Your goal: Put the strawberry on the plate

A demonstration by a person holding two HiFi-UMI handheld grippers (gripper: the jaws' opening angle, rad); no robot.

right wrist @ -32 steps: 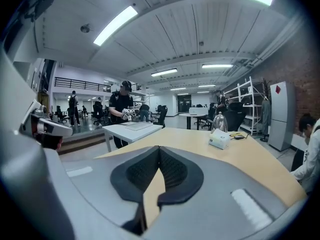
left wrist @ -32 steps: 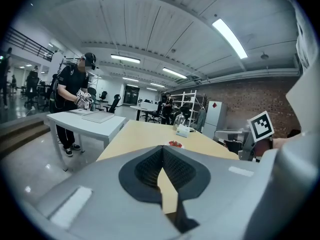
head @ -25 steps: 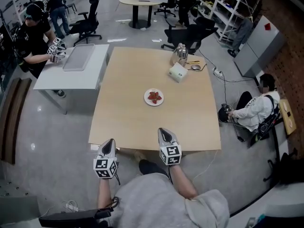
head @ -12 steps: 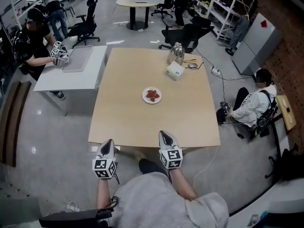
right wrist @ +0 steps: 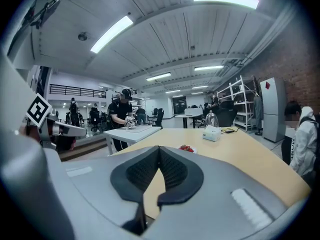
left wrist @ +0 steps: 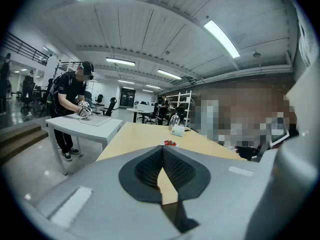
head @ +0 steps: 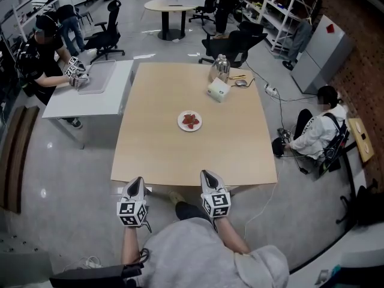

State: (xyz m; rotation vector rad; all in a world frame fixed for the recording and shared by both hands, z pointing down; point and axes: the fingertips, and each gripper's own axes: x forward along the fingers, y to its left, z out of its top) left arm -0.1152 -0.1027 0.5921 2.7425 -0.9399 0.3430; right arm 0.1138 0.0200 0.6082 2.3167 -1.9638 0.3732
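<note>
Red strawberry pieces [head: 191, 120] lie on a small white plate [head: 183, 125] in the middle of the tan table [head: 240, 143]. Both grippers hover at the table's near edge, well short of the plate. My left gripper [head: 137, 180] is shut with nothing in it, just off the front left corner. My right gripper [head: 206, 174] is shut and empty too, over the front edge. In the left gripper view the strawberry [left wrist: 170, 143] shows far beyond the closed tips [left wrist: 162, 148]. In the right gripper view the strawberry [right wrist: 186, 148] lies beyond the closed tips [right wrist: 159, 147].
A white tissue box [head: 218, 89] and a glass jug [head: 220, 68] stand at the table's far end. To the left, a person [head: 42, 56] works at a white side table [head: 90, 95]. Another person [head: 318, 131] sits on the floor at the right.
The head view has drifted, so the table and plate sit slightly higher and further left in it. Both grippers stay shut at the near edge.
</note>
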